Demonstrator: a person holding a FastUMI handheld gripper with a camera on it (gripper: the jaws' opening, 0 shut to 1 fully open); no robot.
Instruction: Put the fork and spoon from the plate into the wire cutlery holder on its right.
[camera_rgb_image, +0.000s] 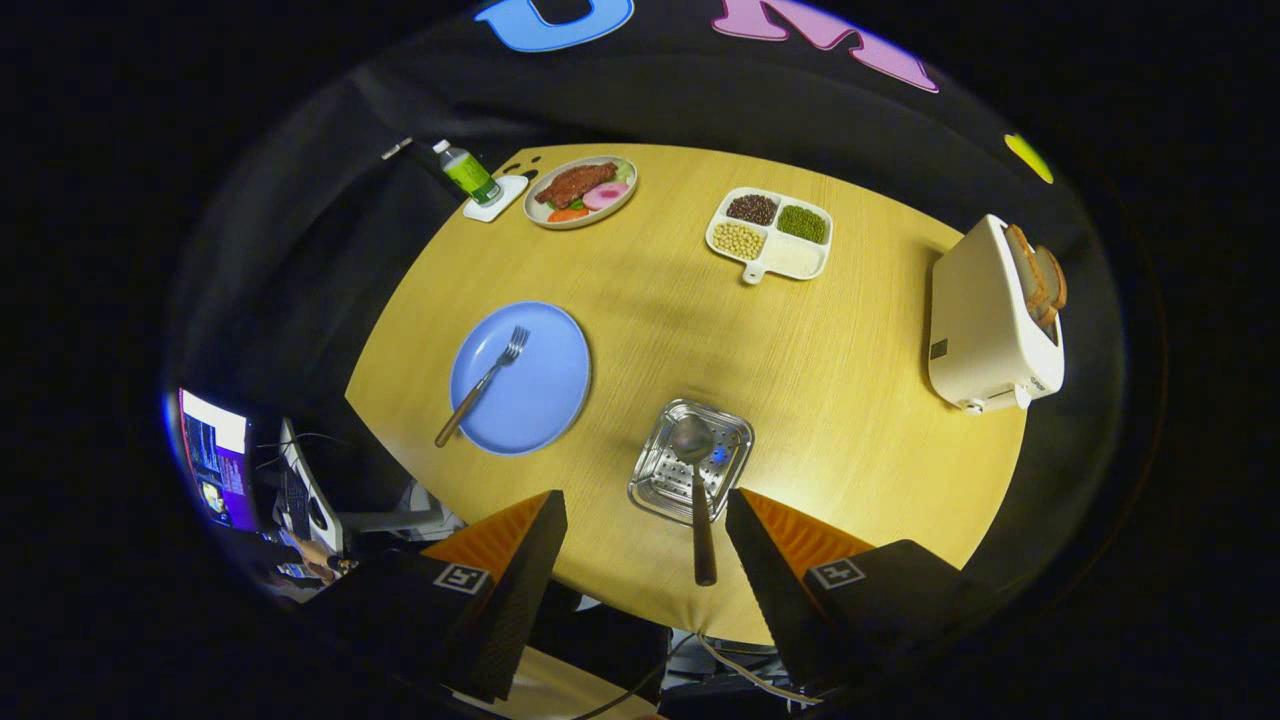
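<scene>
A blue plate (530, 385) lies on the wooden table (850, 360), ahead and left of my fingers. A fork (483, 383) with a wooden handle rests across it, tines pointing away and handle overhanging the near rim. To the plate's right stands the metal cutlery holder (667, 480), seen from above. The spoon (698, 490) stands in it, bowl down inside and wooden handle sticking up between my fingertips without touching them. My gripper (645, 520) hovers high above the table, open, holding nothing.
At the far side sit a plate of food (582, 191), a green bottle (468, 172) on a white coaster and a divided white dish of beans (770, 233). A white toaster (995, 320) with bread stands at the right. A monitor (215, 455) and a person's hand lie below left.
</scene>
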